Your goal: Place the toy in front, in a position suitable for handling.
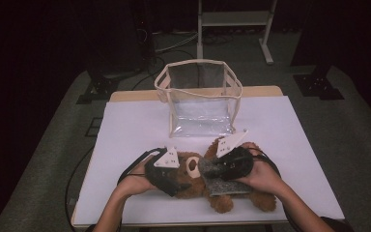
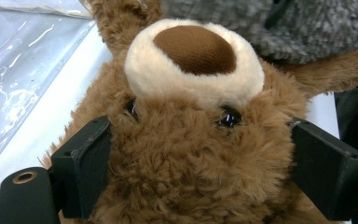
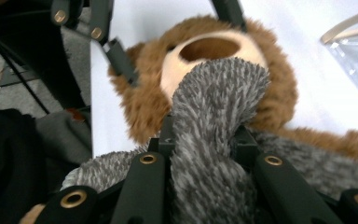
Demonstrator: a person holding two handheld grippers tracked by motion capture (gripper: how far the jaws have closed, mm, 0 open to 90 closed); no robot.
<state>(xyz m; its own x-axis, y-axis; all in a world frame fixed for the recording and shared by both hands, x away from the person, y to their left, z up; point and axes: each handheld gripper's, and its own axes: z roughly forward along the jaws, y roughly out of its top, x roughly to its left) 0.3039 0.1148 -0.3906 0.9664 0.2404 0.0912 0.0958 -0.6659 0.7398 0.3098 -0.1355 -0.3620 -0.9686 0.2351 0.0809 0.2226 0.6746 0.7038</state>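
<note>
The bear's [image 1: 193,174] head is clamped by the left gripper [image 2: 200,163]. Grey cloth [image 3: 214,140], beside the bear's muzzle, is pinched by the right gripper's [image 3: 205,140] fingers.

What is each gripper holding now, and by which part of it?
The left gripper clamps the teddy bear by its head, beside the eyes. The right gripper pinches a bunched fold of the grey fuzzy cloth.
</note>
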